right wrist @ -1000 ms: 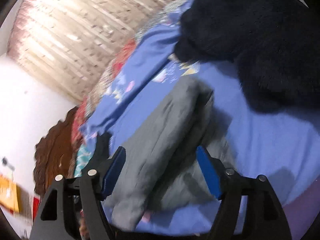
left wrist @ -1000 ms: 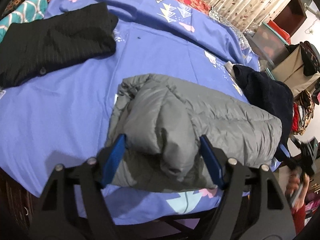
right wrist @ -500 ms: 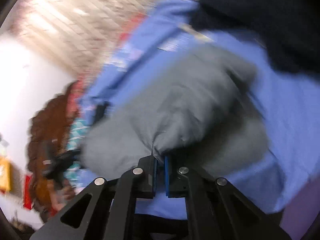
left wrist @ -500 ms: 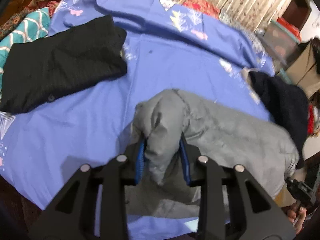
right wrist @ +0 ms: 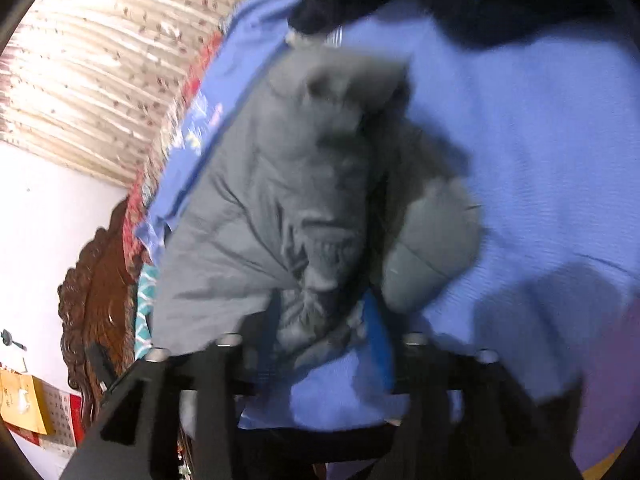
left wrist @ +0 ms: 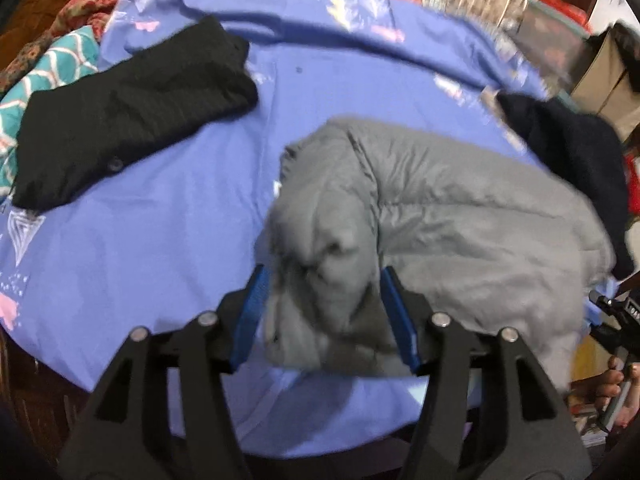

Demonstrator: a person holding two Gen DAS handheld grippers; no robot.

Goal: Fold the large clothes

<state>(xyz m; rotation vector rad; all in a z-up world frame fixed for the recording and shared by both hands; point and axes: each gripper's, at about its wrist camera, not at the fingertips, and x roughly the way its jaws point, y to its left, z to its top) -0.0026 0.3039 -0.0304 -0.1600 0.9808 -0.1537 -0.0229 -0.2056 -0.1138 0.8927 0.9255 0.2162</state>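
Note:
A grey puffer jacket (left wrist: 460, 216) lies folded in a bundle on the blue bedsheet (left wrist: 140, 232). My left gripper (left wrist: 324, 304) is open, its blue pads on either side of the bundle's near left end. In the right wrist view the same jacket (right wrist: 288, 200) lies lengthwise ahead. My right gripper (right wrist: 324, 328) is open, with the jacket's bunched near end between its jaws. The right gripper also shows at the right edge of the left wrist view (left wrist: 616, 320).
A folded black garment (left wrist: 132, 108) lies at the bed's far left. A dark navy fleece (left wrist: 572, 148) lies at the right, beside the jacket. A teal patterned cloth (left wrist: 48, 68) and a curtain (right wrist: 100, 64) are behind. The bed's near edge is just below the jacket.
Both grippers were shut on the jacket's ends half a second ago and have opened. The jacket has settled back onto the sheet.

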